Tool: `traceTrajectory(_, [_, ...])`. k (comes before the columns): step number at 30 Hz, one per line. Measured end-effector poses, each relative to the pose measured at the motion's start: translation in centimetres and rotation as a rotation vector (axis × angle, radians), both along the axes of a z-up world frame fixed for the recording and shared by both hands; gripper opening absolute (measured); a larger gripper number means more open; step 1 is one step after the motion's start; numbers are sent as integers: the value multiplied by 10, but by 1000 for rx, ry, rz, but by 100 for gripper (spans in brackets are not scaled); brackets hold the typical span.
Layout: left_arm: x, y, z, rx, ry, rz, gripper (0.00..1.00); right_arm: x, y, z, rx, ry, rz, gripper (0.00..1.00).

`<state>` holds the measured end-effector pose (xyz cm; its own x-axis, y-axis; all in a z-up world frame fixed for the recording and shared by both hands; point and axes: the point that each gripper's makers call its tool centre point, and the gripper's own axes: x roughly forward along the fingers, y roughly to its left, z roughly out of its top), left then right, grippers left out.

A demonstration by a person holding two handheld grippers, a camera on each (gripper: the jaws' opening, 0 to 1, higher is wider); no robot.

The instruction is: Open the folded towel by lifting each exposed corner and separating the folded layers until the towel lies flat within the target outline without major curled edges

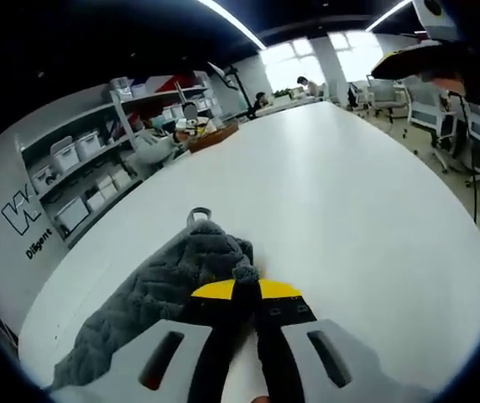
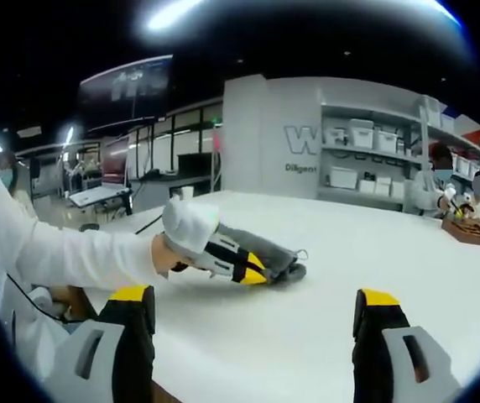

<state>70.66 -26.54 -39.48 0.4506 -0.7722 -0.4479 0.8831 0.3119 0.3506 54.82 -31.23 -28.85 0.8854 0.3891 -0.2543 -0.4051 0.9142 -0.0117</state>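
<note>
Left gripper (image 1: 247, 290): the jaws stand together, yellow-tipped, pinching a fold of the grey towel (image 1: 169, 281) right at their tips. The towel runs from the tips back down the near-left side of this gripper, bunched and still folded in layers. Its hanging loop (image 1: 199, 217) lies just beyond the tips, flat on the white table (image 1: 349, 210). No target outline can be made out on the table surface.

Right gripper (image 2: 257, 315): the jaws stand wide apart with nothing between them, hovering above the table (image 2: 349, 277). Ahead of it and slightly to its left, well apart from its tips, the left gripper (image 2: 253, 269) lies low against the towel (image 2: 265, 252), carried by a person's white-sleeved arm (image 2: 64, 248) reaching in from the left. The towel sits as a small compact bundle on the table beyond that gripper.

Beyond the work area: shelving with storage bins (image 1: 76, 155), and seated people at the far end of the table.

Judgement: the step in hand is the first corner lift; one layer is gripped but the towel is not yet opened. The next move calls for raising the held fold and drawing it away from the bundle, with the right gripper coming forward to pin or take an opposing corner so the layers part rather than the whole towel dragging.
</note>
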Motion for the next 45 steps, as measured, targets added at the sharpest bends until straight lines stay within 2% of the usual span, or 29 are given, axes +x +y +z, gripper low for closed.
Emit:
traceTrajectory(6, [-14,14,-1,3,16,-35,7,0,3,-5,-34,17,3,99])
traceTrajectory(13, [-33,36,0,-9,43,-60,7,0,6,-8,-35,30,15,99])
traceTrajectory(22, [-48,66,2,-2,60,-75,7,2,12,-12,-39,46,28,99])
traceTrajectory(25, [-54,77,2,-4,80,-73,7,0,16,-12,-50,45,39,99])
traceTrajectory(31, [-63,101,2,13,86,-71,7,-1,25,-14,-52,48,74,99])
traceTrajectory(45, [-74,151,-2,37,113,-22,7,0,36,-19,-63,68,100,99])
